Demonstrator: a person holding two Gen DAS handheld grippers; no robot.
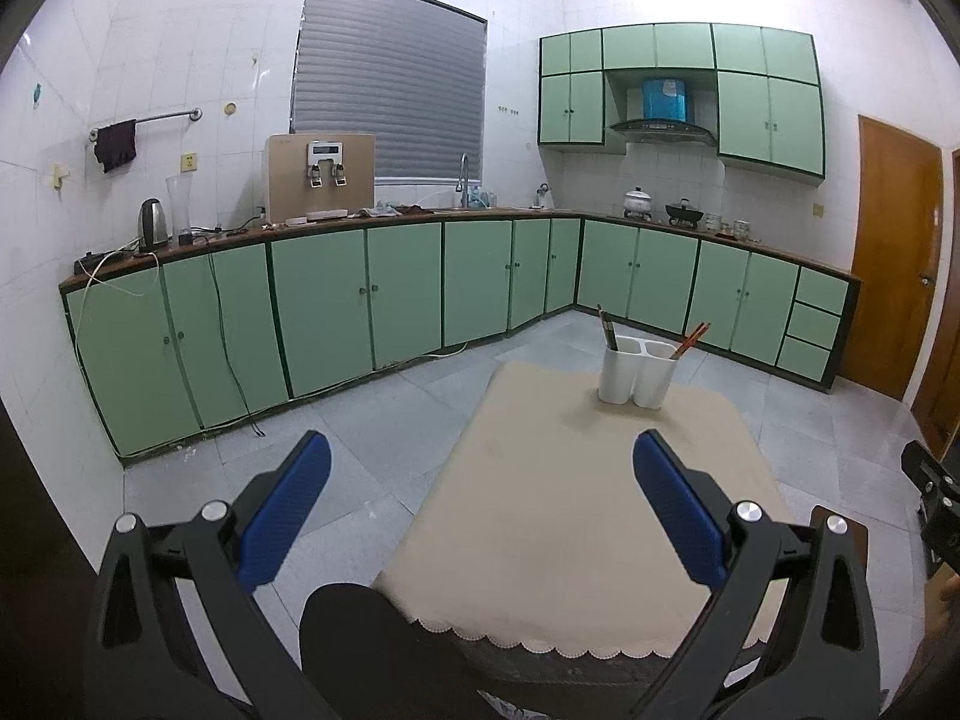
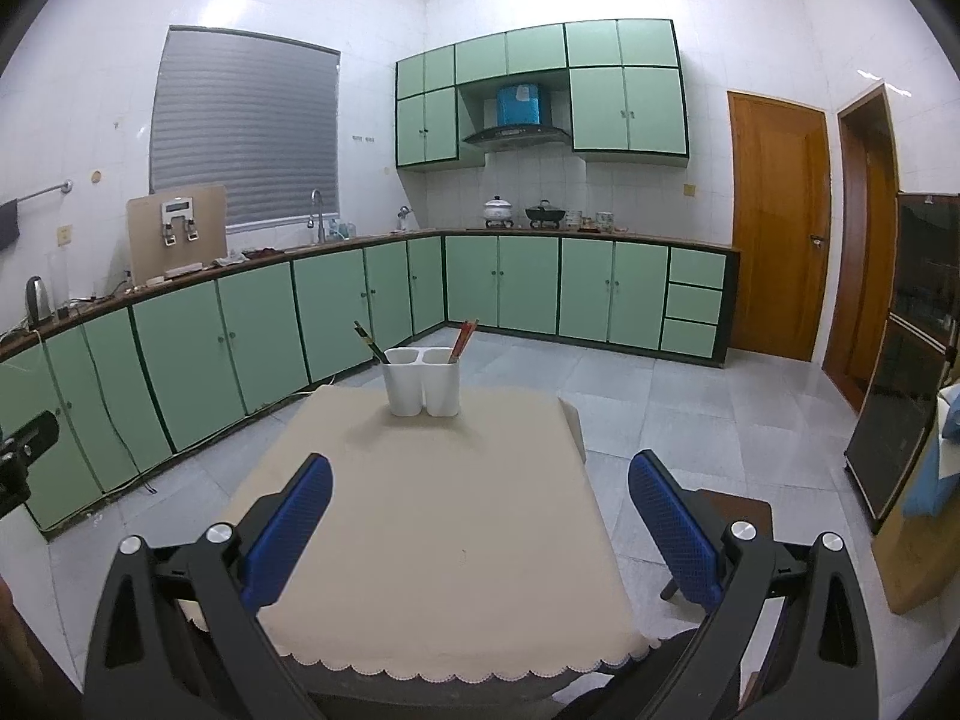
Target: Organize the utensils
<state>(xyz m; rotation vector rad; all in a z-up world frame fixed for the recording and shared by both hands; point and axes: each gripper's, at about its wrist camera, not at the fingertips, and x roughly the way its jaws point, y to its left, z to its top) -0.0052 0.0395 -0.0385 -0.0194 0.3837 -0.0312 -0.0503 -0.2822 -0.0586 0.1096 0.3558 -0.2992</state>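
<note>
A white two-compartment utensil holder [image 1: 638,373] [image 2: 422,381] stands near the far edge of a small table with a beige cloth [image 1: 576,498] [image 2: 444,516]. Dark chopsticks [image 1: 607,329] [image 2: 369,341] lean in its left compartment and reddish-brown chopsticks [image 1: 693,339] [image 2: 465,337] lean in its right one. My left gripper [image 1: 480,468] is open and empty, held above the table's near left side. My right gripper [image 2: 480,480] is open and empty, above the table's near edge. Both are well short of the holder.
Green floor cabinets [image 1: 324,300] [image 2: 252,336] run along the left and back walls under a cluttered counter. Grey tiled floor surrounds the table. Wooden doors [image 2: 780,228] and a dark cabinet [image 2: 906,348] stand at the right. The other gripper shows at the frame edge [image 1: 936,498] [image 2: 21,456].
</note>
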